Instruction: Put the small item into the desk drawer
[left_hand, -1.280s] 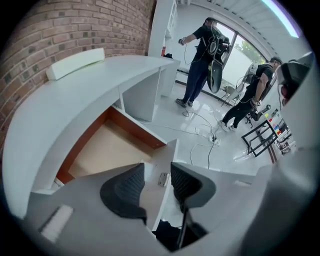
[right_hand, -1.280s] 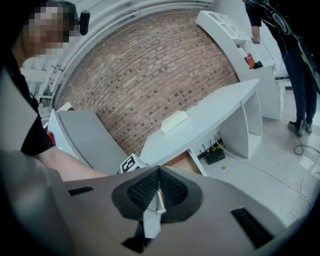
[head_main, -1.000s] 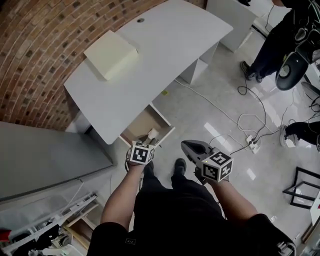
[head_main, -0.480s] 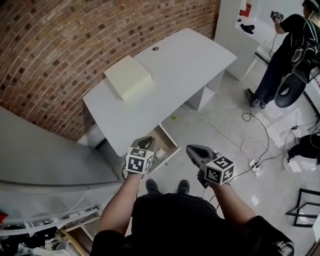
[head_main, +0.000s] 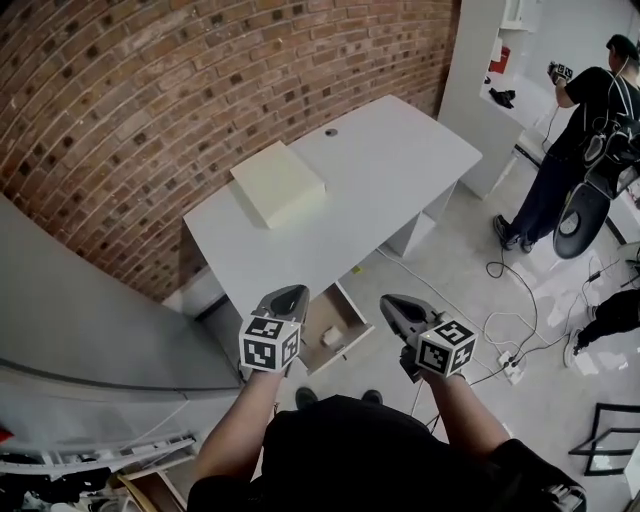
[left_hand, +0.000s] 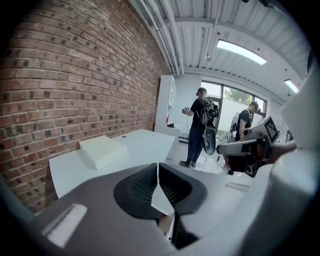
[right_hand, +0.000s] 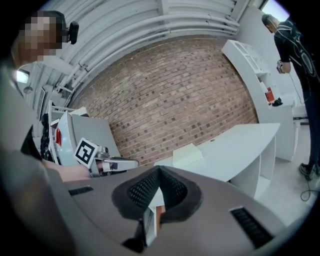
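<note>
Small item (head_main: 331, 337) already lies in the open drawer (head_main: 347, 312) under the worktop (head_main: 380, 180), looking light and stiff enough to pinch by its sides, while my left tool (head_main: 289, 294), its jaws just closed, and my right tool (head_main: 392, 303) hang over that drawer, both shut on nothing.

The left gripper (head_main: 292, 291) and the right gripper (head_main: 388, 300) are held out in front of the body, side by side, apart from each other and at about the same height. The left one points forward and a little down; its jaws have just been closing and now their tips meet, with nothing between them. The right one leans slightly toward the left, and its jaws are also together and hold nothing. The left forearm (head_main: 243, 425) and the right forearm (head_main: 463, 418) are bare and reach forward from the black-clothed trunk.
</note>
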